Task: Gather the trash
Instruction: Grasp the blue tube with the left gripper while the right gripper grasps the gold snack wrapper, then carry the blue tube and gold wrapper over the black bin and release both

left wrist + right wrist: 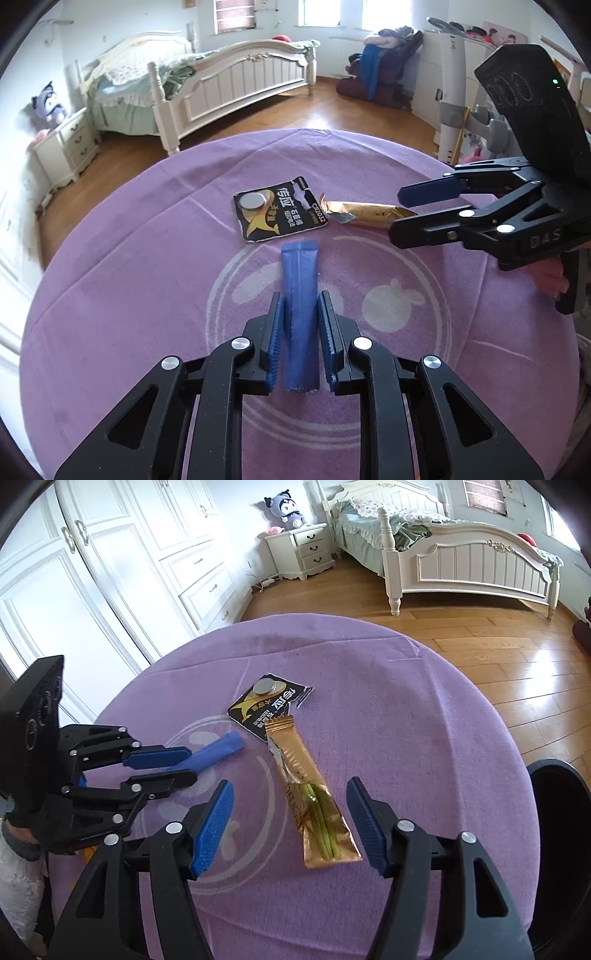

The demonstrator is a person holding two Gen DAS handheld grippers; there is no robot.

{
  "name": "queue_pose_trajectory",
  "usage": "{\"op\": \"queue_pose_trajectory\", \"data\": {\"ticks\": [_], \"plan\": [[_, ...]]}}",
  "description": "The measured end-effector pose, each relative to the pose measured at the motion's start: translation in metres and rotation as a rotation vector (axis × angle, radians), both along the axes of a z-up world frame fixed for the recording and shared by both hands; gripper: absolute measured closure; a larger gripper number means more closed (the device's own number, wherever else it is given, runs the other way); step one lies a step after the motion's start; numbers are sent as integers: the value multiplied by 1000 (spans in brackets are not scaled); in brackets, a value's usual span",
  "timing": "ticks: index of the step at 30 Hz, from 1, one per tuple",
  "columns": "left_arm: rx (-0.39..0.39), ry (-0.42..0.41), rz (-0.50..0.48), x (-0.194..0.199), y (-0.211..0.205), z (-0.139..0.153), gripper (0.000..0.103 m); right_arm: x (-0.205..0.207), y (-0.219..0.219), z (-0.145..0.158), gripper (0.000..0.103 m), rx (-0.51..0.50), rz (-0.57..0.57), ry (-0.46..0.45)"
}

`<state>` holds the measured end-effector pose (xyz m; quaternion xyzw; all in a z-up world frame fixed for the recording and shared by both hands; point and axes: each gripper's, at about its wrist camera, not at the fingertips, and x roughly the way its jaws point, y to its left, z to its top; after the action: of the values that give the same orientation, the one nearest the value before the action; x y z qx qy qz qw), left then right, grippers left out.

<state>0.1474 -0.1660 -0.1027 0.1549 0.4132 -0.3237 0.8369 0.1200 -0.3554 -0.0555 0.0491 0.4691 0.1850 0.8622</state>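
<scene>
Purple cloth covered the round bench (122,266), faint white plate-and-fruit print under the work area.

Left tongs (300,339) sat nearest in the left wrist view, pointing steeply down. Jaws stood narrow on either side of the blue sachet (300,317), which lay flat on the cloth, lengthwise between the blue pads (275,343). Pads looked to be on its long edges, but a thin gap on the right side makes full contact hard to call.

Right tongs (291,823) were wide apart, gripping nothing. The gold wrapper (314,797) lay flat on the cloth between the two fingers, well clear of both pads; green sticks visible through its near end. Its far end was torn.

Just beyond both: black battery card (279,208), torn, one silver coin cell under the blister. The gold wrapper's torn end touched or overlapped the card's edge. The blue sachet's far end stopped just short of the card.

Dark bin rim (557,812) at the right edge of the bench in the right wrist view.

Further back: wood floor (480,642), white bed (461,557), white nightstand (303,550) with a plush toy (288,507) on it, white wardrobe doors (110,572).
</scene>
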Motion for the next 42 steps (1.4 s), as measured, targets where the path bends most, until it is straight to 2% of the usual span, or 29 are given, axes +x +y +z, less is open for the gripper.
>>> {"op": "queue_pose_trajectory", "data": {"ticks": [2, 6, 7, 10, 13, 16, 22, 33, 42], "plan": [[-10, 3, 17, -2, 3, 0, 84, 4, 4, -1, 53, -33, -4, -9], [-49, 4, 70, -11, 12, 2, 84, 3, 10, -2, 83, -89, -19, -30], [-59, -3, 84, -13, 14, 4, 84, 3, 8, -3, 88, -79, -25, -31], [-76, -18, 123, -20, 19, 11, 84, -2, -3, -3, 92, 8, -45, -17], [-101, -47, 169, -29, 22, 27, 84, -14, -16, 3, 92, 114, -61, -32], [-159, -63, 211, -36, 22, 46, 84, -25, -32, 10, 92, 215, -88, -51], [-214, -81, 255, -46, -4, 69, 84, -44, -71, 25, 92, 312, -172, -100], [-235, -83, 173, -45, -107, 76, 84, -69, -167, 19, 91, 454, -379, -120], [-259, -38, 123, -41, -185, 58, 84, -84, -229, -1, 91, 511, -510, -120]]}}
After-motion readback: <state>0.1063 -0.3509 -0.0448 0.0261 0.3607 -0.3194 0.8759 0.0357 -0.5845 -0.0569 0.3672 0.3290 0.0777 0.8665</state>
